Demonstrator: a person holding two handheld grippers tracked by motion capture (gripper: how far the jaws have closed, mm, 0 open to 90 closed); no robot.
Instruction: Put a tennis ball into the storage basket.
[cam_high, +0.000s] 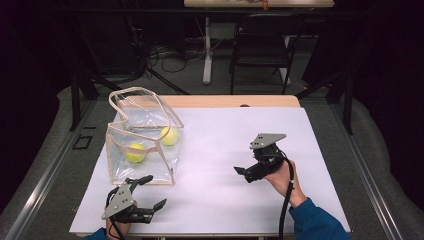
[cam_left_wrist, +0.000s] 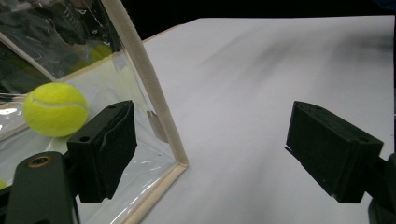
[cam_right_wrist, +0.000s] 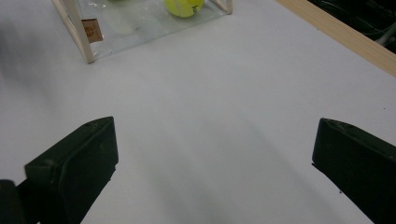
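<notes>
The white rectangular surface carries everything, with a strip of pale wood showing along its far edge. Toward its left edge stands the clear plastic tote bag with beige fabric trim, upright on its flat base, mouth open upward and its beige handles arching over the top; its long axis runs roughly from the near edge toward the far edge. Inside the bag lie two yellow-green tennis balls: one tennis ball nearer the front-left wall, the other tennis ball against the right wall, farther back.

The left tongs sit near the surface's near-left corner, just in front of the bag's near wall, jaws spread wide and holding nothing; in the left gripper view one jaw lies just beside the bag's near right corner seam. The right tongs hover over the middle-right of the surface, well apart from the bag, jaws spread and empty, pointing toward the bag. Bare white surface lies between them and the bag.
</notes>
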